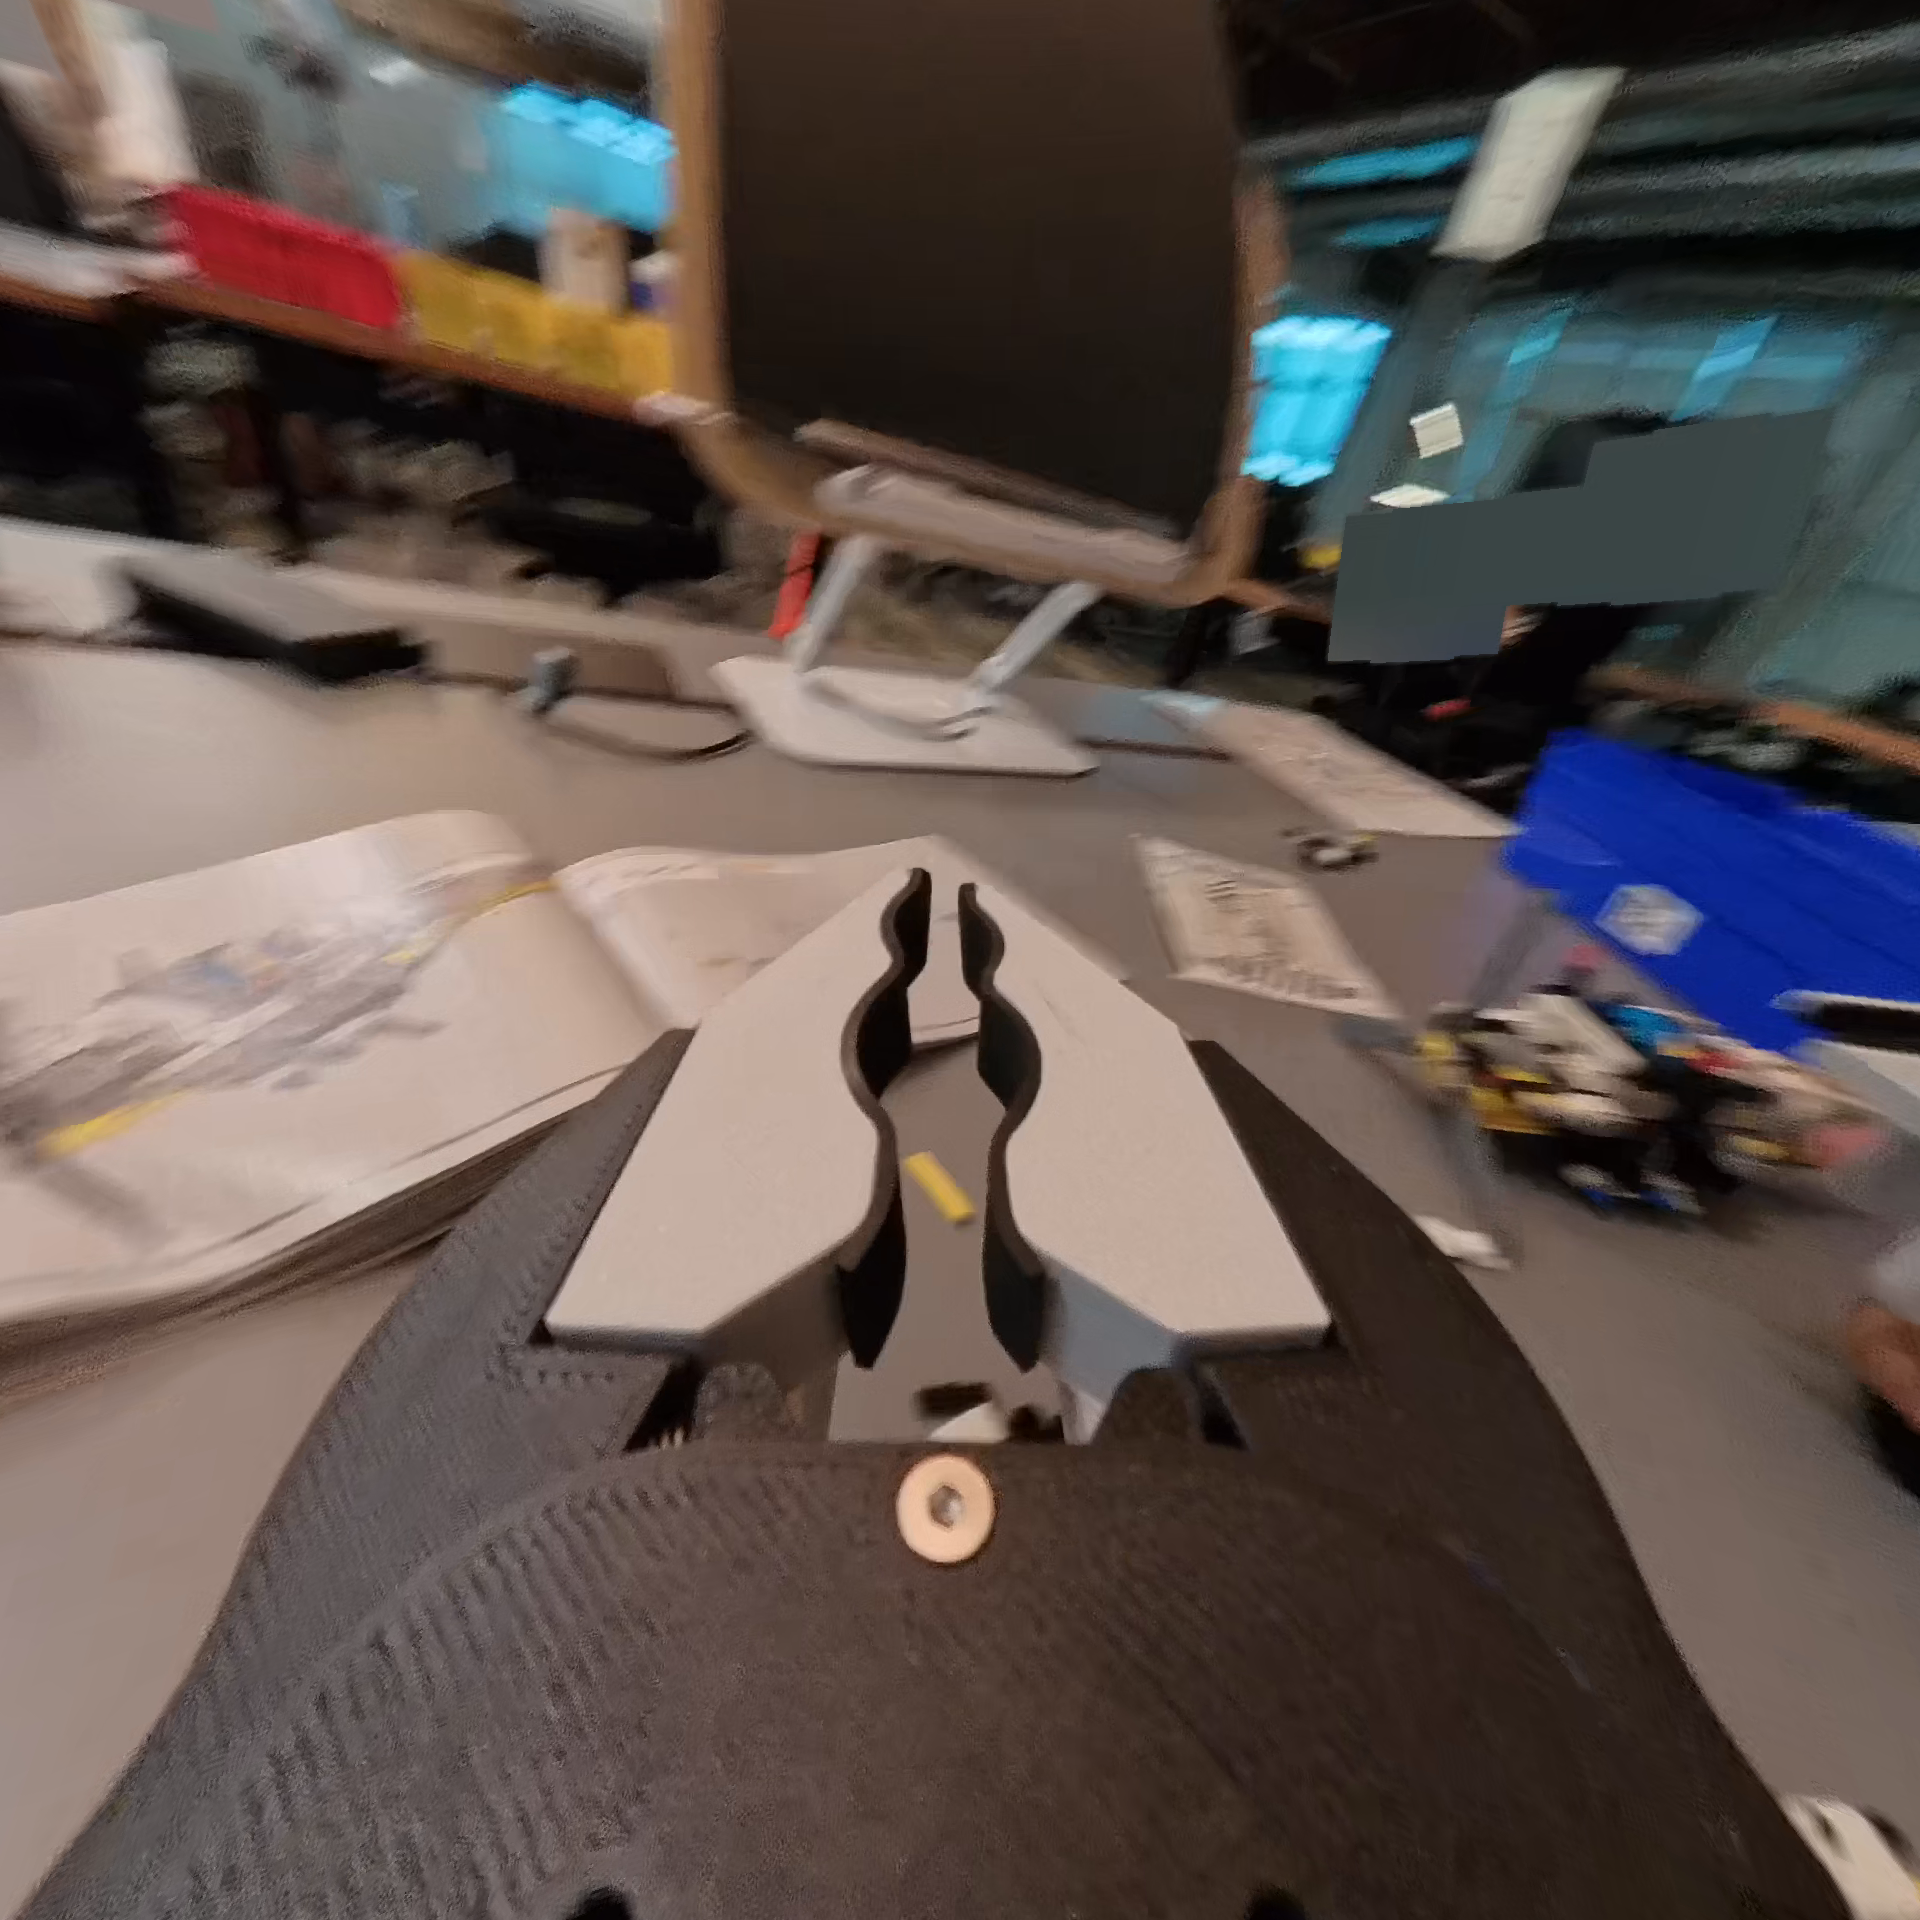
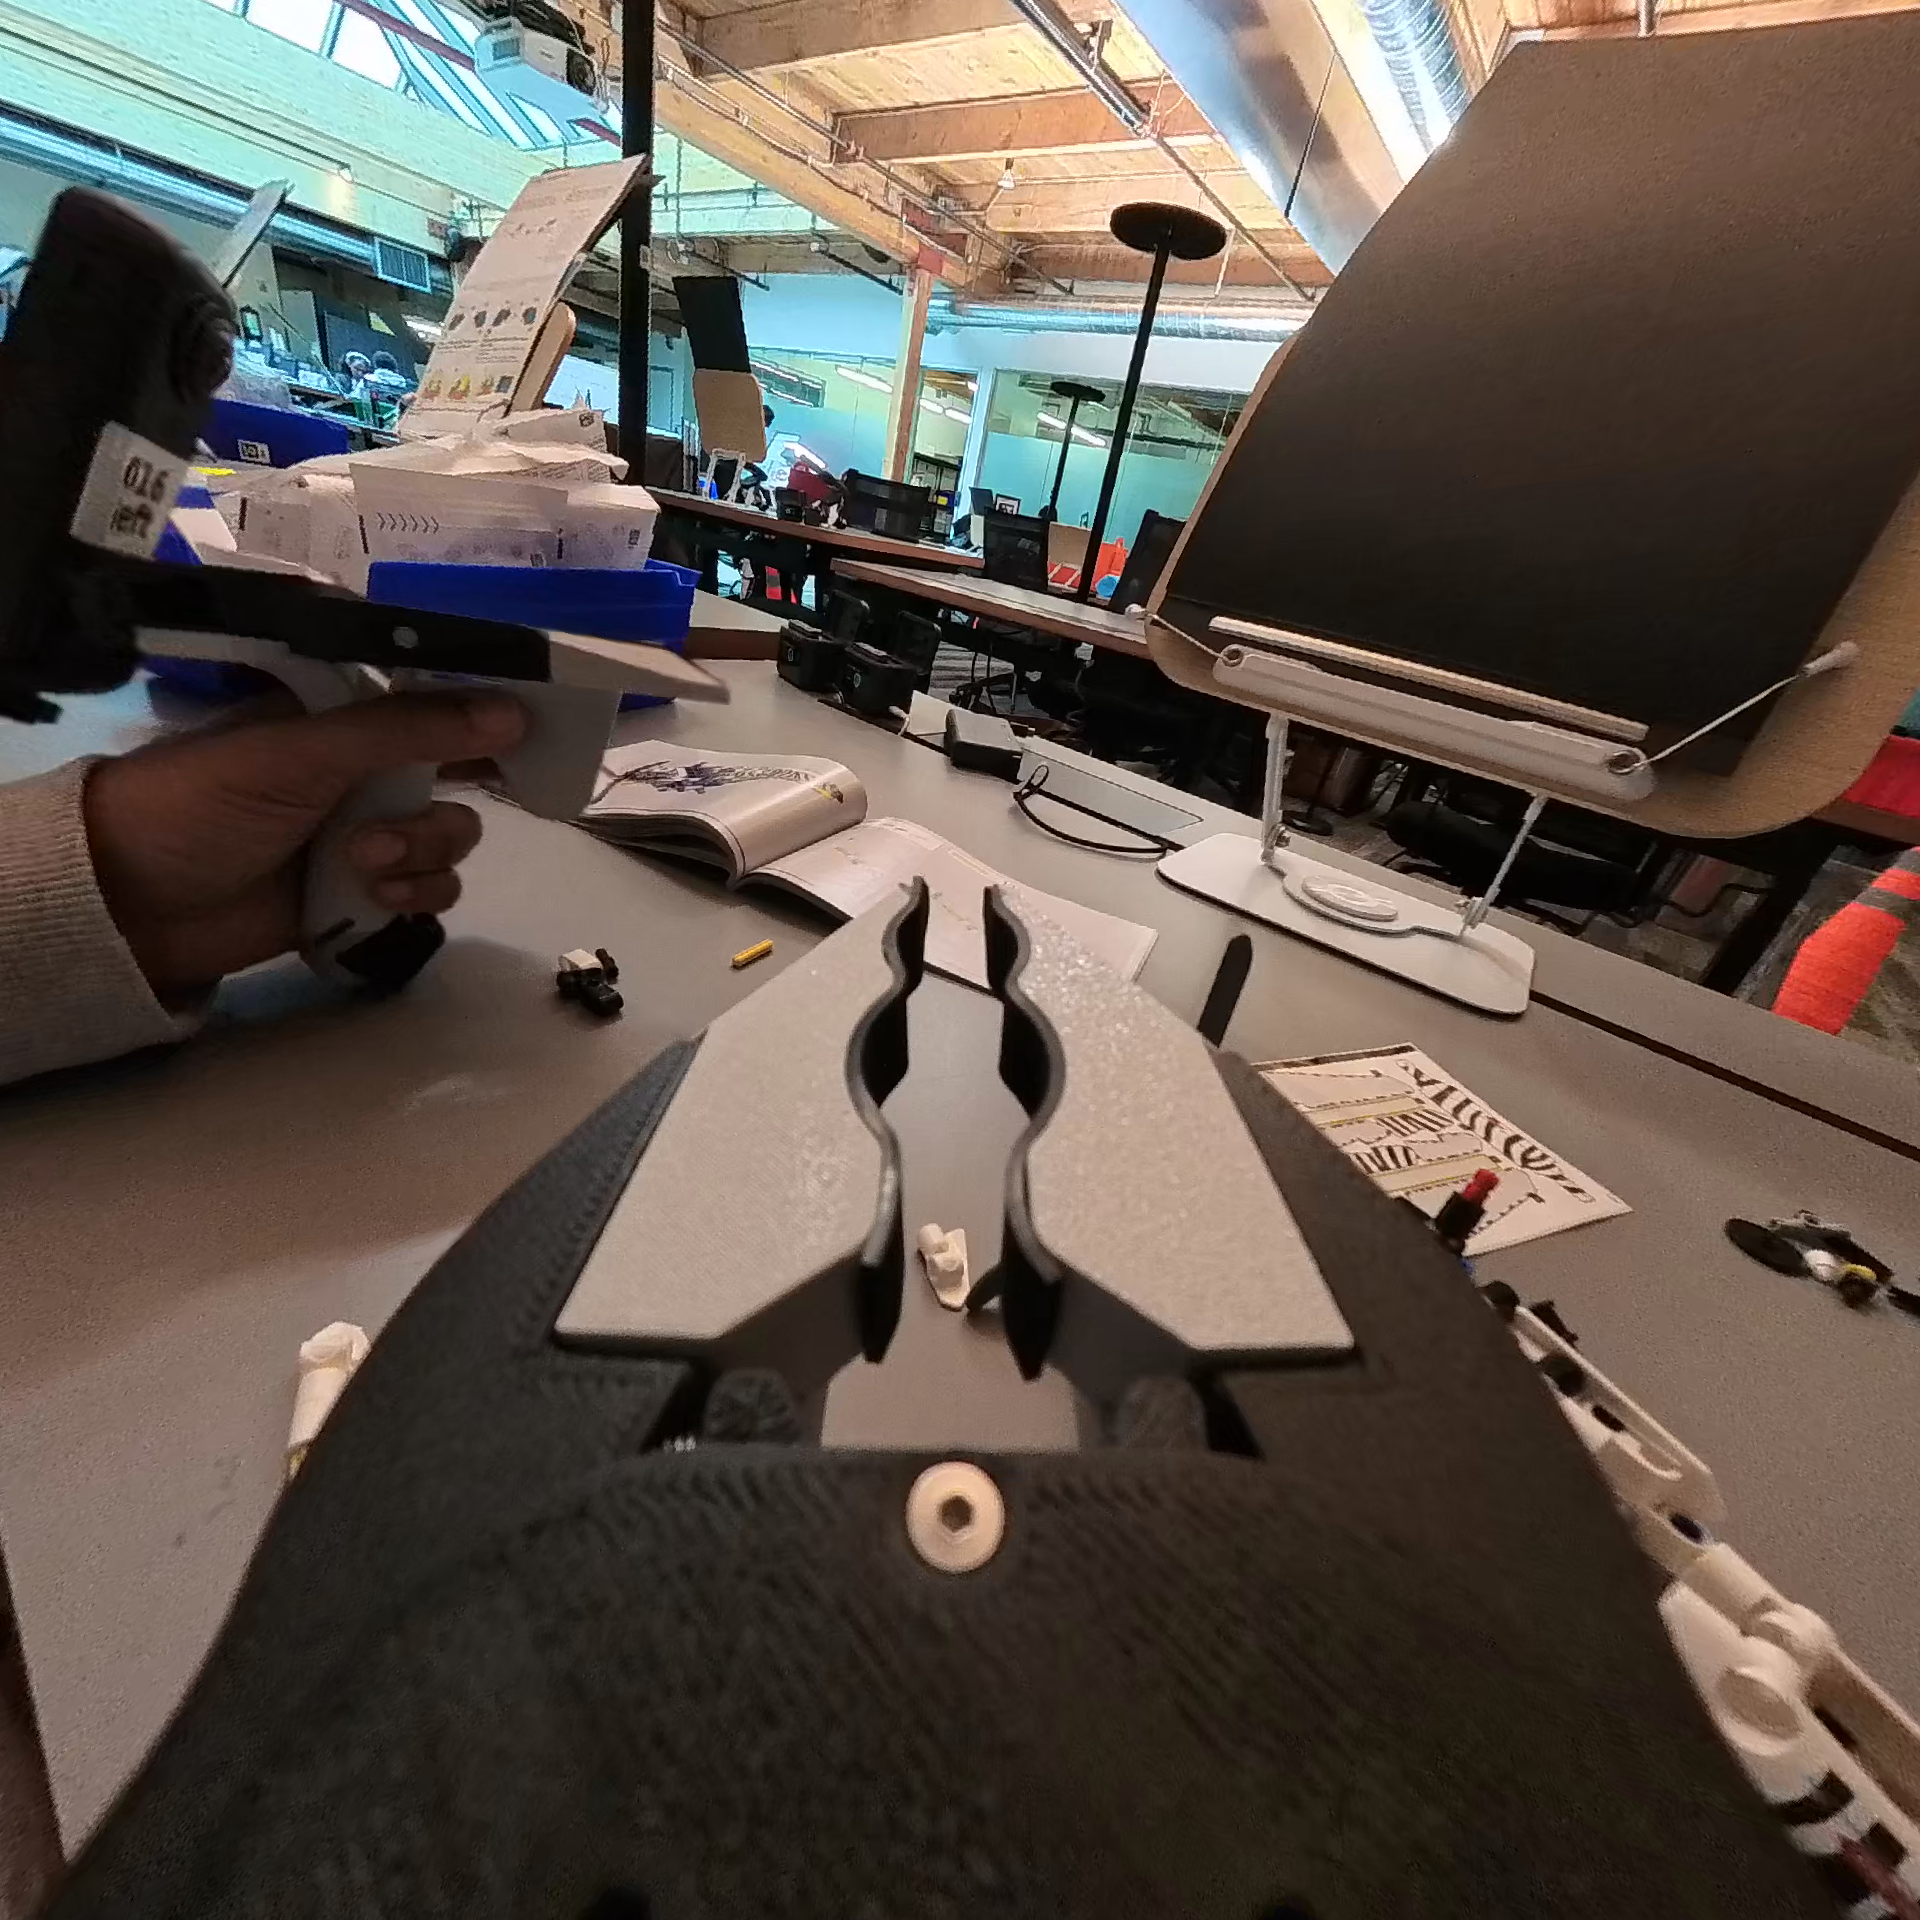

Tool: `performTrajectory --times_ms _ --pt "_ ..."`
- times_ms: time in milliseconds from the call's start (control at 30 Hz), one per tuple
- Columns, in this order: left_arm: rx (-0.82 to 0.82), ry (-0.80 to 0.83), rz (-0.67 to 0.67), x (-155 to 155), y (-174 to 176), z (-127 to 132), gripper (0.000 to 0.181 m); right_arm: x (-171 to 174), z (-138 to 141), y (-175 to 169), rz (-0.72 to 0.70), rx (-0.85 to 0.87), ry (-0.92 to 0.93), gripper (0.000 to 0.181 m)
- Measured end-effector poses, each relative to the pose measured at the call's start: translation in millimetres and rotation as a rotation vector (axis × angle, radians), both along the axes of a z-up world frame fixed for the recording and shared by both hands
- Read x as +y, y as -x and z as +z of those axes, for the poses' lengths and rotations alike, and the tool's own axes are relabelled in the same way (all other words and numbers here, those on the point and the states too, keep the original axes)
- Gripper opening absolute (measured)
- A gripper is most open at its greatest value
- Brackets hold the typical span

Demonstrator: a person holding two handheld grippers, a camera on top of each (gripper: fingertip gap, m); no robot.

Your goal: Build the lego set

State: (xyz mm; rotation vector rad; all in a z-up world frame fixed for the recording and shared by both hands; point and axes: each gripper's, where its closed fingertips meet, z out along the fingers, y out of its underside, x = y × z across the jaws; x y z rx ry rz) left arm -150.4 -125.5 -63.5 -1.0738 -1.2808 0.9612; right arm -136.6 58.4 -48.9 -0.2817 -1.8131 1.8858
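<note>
Now hovering over tabletop (image 1: 1351,1195): left claw (image 1: 943,894) slightly parted, empty; yellow peg (image 1: 937,1187) directly beneath, long axis eleven-to-five. Right claw (image 2: 954,896) parted, empty too.

The table (image 2: 312,1195) is plain grey. Both grippers have pale grey fingers on black ribbed bodies: the left gripper (image 1: 943,899) and the right gripper (image 2: 956,899). A small yellow piece (image 1: 938,1187) lies between the left one's fingers, a white piece (image 2: 943,1262) between the right one's. At left, the open booklet (image 1: 260,1039) has whitish pages with grey, blue and yellow drawings. To the right, a sticker sheet (image 2: 1455,1132) carries black-and-white zebra stripes with yellow lines. The far bin (image 2: 530,603) is bright blue. The tilted board (image 2: 1558,436) is black with a tan edge on a white stand.
</note>
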Motion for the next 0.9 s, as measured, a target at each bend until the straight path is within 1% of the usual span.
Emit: performTrajectory --times_ms 33,67,133,200,233,267,333,367,400,467,500,567,700,833,900 --pt "-0.071 0.022 0.099 -17 0 -8 0.006 0 0 0 0.000 0.001 0.001 0.008" --pt "-0.127 0.066 0.175 -31 -1 -13 0.019 0 0 -1 0.001 0.001 0.002 0.008" --pt "-0.257 0.199 0.286 -54 -2 -25 0.047 0 0 -1 0.002 -0.001 0.000 0.009" --pt "-0.421 0.304 0.391 -81 -3 -42 0.082 -1 0 -1 0.004 0.000 0.003 0.009" --pt "-0.493 0.320 0.436 -93 -4 -50 0.099 -1 0 -1 0.007 0.000 0.002 0.009" --pt "-0.552 0.313 0.443 -101 -3 -60 0.105 -2 0 -2 0.010 -0.001 -0.001 0.009" --pt "-0.641 0.231 0.401 -107 3 -79 0.109 -3 0 -2 0.013 -0.005 -0.004 0.009" --pt "-0.669 0.173 0.357 -105 6 -86 0.109 -2 0 -2 0.013 -0.006 -0.001 0.009" --pt "-0.670 0.109 0.311 -102 10 -89 0.106 -2 0 -2 0.012 -0.007 0.002 0.009" --pt "-0.689 0.019 0.201 -88 16 -94 0.094 -2 1 -2 0.011 -0.007 0.006 0.009" --pt "-0.709 0.012 0.176 -84 18 -97 0.097 -2 1 -3 0.011 -0.007 0.005 0.009" --pt "-0.724 0.064 0.160 -78 22 -97 0.096 -2 0 -3 0.014 -0.008 0.001 0.009" --pt "-0.703 0.091 0.085 -55 37 -91 0.099 -2 1 -4 0.015 -0.008 0.004 0.009" --pt "-0.677 0.108 0.030 -38 53 -82 0.098 -2 1 -6 0.014 -0.005 0.005 0.009" --pt "-0.642 0.117 -0.004 -29 61 -73 0.093 -2 1 -6 0.015 -0.005 0.005 0.009"
